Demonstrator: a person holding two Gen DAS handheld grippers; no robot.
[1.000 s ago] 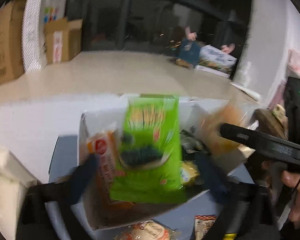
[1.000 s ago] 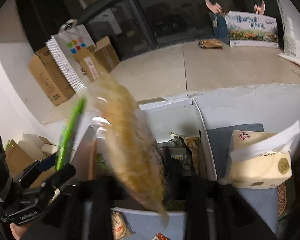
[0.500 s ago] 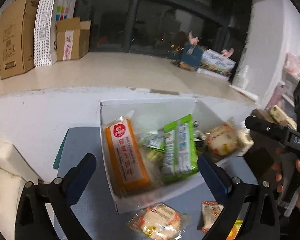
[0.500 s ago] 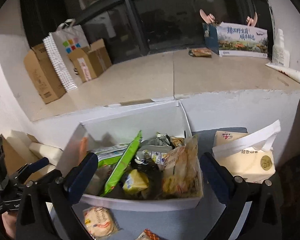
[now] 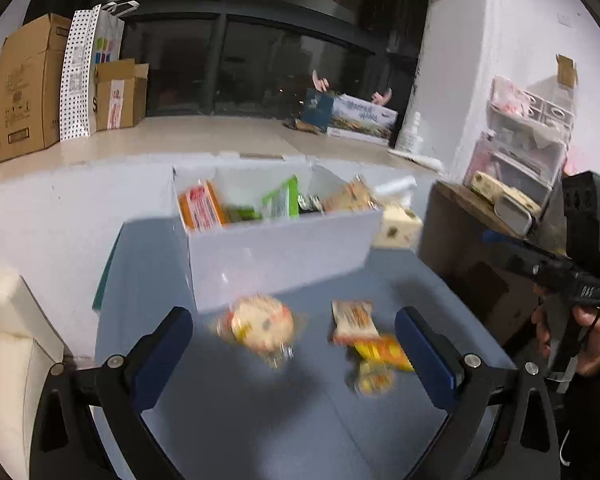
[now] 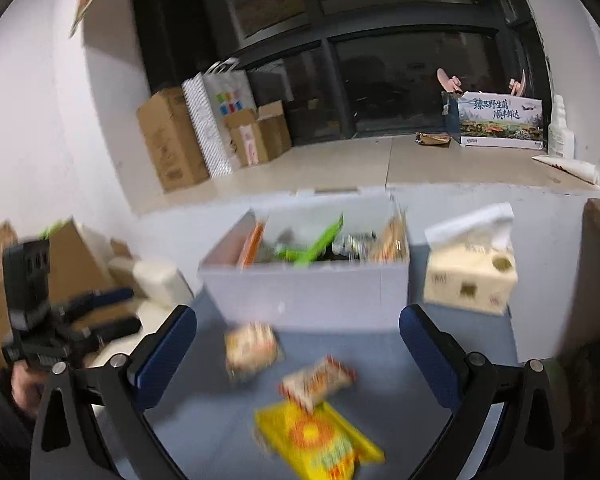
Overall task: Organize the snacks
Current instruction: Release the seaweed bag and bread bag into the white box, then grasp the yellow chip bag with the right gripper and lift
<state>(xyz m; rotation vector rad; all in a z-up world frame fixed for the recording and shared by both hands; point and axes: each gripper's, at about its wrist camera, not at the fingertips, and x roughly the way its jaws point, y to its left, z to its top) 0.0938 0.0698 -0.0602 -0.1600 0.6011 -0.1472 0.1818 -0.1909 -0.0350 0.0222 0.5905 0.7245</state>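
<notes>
Holding an orange pack (image 5: 200, 210), green pack (image 5: 282, 202): white box (image 5: 284, 248)

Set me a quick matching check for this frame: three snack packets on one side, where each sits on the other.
Things:
1. green flat packet
2. yellow flat packet
3. round pale cracker packet

Places:
A. on the blue mat, nearest the right camera
B. standing inside the white box
C. on the mat just before the box's front wall

Pairs: 1-B, 2-A, 3-C
</notes>
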